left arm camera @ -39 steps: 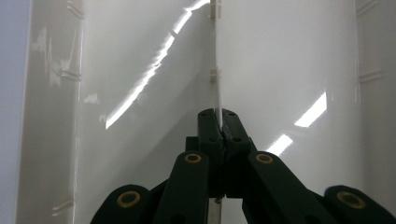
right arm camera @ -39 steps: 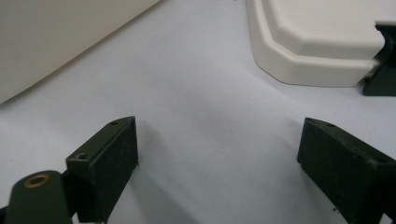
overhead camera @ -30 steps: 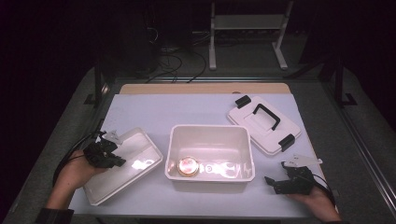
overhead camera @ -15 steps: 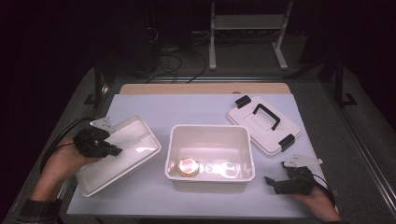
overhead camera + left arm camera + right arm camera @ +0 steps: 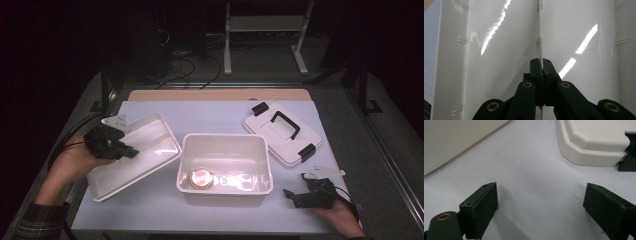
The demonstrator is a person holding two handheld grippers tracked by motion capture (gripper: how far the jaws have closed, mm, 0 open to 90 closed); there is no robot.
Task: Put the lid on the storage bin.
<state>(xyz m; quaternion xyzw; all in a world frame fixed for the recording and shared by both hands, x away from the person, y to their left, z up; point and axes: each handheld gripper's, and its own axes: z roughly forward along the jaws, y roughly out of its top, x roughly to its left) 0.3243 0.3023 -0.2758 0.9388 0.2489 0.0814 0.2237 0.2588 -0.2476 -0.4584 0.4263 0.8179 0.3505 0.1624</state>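
Note:
A shallow white tray [image 5: 145, 142] hangs tilted at the left of the table, its left end raised. My left gripper [image 5: 126, 151] is shut on the thin rim of that tray [image 5: 499, 50]; in the left gripper view the left gripper [image 5: 540, 62] pinches the edge between its jaws. A deep white bin [image 5: 222, 140] stands in the middle with a round golden object [image 5: 201, 177] inside. My right gripper [image 5: 291, 196] rests open near the table's front right. In the right gripper view the right gripper [image 5: 540, 202] has only bare table between its jaws.
A white lid [image 5: 280, 132] with a black handle and black clips lies at the back right; its corner [image 5: 594, 142] lies just ahead of the right gripper, with the bin's wall [image 5: 454, 142] to its left. Cables and a metal stand sit beyond the table.
My left gripper has risen and drawn toward the left, lifting the tray's left end so that the tray tilts. The right gripper has stayed put.

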